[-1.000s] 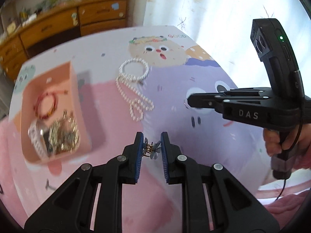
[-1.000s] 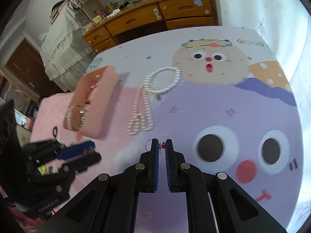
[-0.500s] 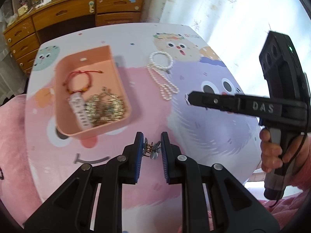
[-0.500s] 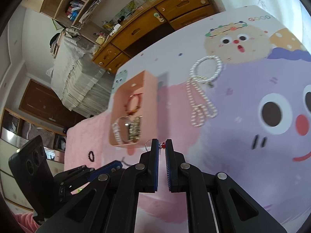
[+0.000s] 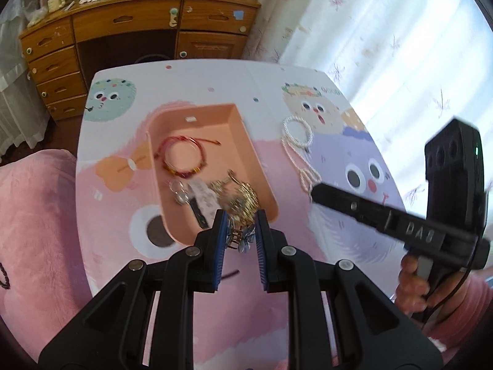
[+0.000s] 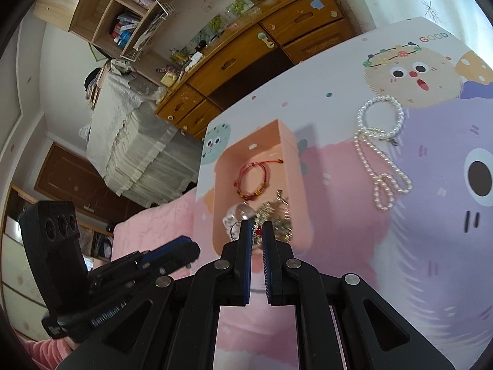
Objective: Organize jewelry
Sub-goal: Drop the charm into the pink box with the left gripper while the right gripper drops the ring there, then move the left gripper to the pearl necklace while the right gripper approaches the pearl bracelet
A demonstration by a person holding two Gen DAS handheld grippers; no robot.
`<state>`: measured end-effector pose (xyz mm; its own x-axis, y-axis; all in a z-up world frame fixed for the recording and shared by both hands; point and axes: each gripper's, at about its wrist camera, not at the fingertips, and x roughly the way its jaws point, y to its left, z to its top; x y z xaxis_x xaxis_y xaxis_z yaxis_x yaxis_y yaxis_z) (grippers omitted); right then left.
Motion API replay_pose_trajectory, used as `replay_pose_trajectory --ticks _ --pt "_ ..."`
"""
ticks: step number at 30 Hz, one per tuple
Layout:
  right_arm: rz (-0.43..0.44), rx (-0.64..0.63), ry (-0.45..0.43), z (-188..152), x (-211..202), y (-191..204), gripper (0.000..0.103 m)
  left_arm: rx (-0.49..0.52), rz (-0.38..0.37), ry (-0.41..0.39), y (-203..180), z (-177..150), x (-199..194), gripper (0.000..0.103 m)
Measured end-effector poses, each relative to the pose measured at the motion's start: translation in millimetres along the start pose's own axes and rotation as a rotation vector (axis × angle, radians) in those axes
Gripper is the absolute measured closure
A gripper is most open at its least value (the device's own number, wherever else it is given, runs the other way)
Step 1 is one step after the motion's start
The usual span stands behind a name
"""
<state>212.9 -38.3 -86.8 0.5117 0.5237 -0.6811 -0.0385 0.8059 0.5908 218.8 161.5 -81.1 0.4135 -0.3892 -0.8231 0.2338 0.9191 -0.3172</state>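
Observation:
My left gripper [image 5: 240, 231] is shut on a small metal hair clip [image 5: 242, 238] and holds it above the near end of the pink tray [image 5: 246, 129]. The tray holds a red cord bracelet [image 5: 183, 157], a watch [image 5: 197, 197] and gold jewelry [image 5: 243, 199]. My right gripper [image 6: 257, 231] is shut on a small earring with a red bead [image 6: 258, 232] and a thin wire hoop, also above the tray's [image 6: 295, 160] near end. A white pearl necklace [image 5: 300, 151] lies on the table right of the tray; it also shows in the right wrist view [image 6: 379, 154].
The table [image 5: 215, 80] has a cartoon-print cover. A wooden dresser [image 5: 129, 27] stands behind it. A pink plush seat [image 5: 37, 215] is at the left. A curtained window [image 5: 385, 30] is at the right. A small black hair tie [image 5: 4, 273] lies at the left edge.
Both grippers have risen and moved left, from beside the pearl necklace to above the tray's near end, each still holding its piece.

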Motion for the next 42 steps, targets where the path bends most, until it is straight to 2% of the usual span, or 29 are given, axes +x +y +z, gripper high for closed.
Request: replay_pose_trajectory --ticks 12,14,15,16,17,18,21,24,29,31,34,36,38,40,42 --pt "-0.088 -0.058 -0.073 -3 19 35 0.096 0.029 -0.002 -0.006 36 24 6 0.088" --pt "-0.123 -0.059 -0.061 -2 24 35 0.090 0.027 0.007 0.005 36 26 10 0.084" --pt "-0.142 -0.051 -0.057 -3 25 34 0.075 0.025 0.025 0.023 36 27 13 0.077" --pt "-0.145 -0.040 -0.062 -3 26 32 0.064 0.021 0.043 0.039 37 28 16 0.071" --pt "-0.132 -0.028 -0.071 -4 24 30 0.064 0.011 0.049 0.043 39 28 17 0.063" --pt "-0.120 -0.018 -0.076 -5 22 29 0.064 0.004 0.044 0.040 40 27 17 0.061" --pt "-0.143 -0.015 -0.077 -6 19 25 0.064 0.000 0.026 0.044 44 24 13 0.060" --pt "-0.163 0.006 -0.075 -8 13 18 0.064 0.003 0.041 0.053 46 20 7 0.056" --pt "-0.222 0.064 -0.033 -17 6 3 0.060 -0.031 0.040 0.081 49 6 2 0.055" --pt "-0.248 0.107 -0.023 -24 0 -5 0.052 -0.032 0.025 0.088 47 -2 0 0.055" --pt "-0.269 0.165 -0.024 -36 -10 -18 0.047 -0.010 -0.005 0.112 36 -16 -3 0.055" --pt "-0.288 0.198 -0.019 -46 -19 -27 0.040 0.008 -0.020 0.126 27 -25 -3 0.046" --pt "-0.292 0.233 -0.015 -55 -28 -37 0.033 0.026 -0.031 0.150 14 -34 0 0.043" --pt "-0.293 0.278 -0.013 -61 -39 -51 0.022 0.046 -0.047 0.170 1 -39 2 0.043" --pt "-0.315 0.300 -0.018 -64 -48 -64 0.019 0.082 -0.053 0.184 -18 -44 5 0.042"
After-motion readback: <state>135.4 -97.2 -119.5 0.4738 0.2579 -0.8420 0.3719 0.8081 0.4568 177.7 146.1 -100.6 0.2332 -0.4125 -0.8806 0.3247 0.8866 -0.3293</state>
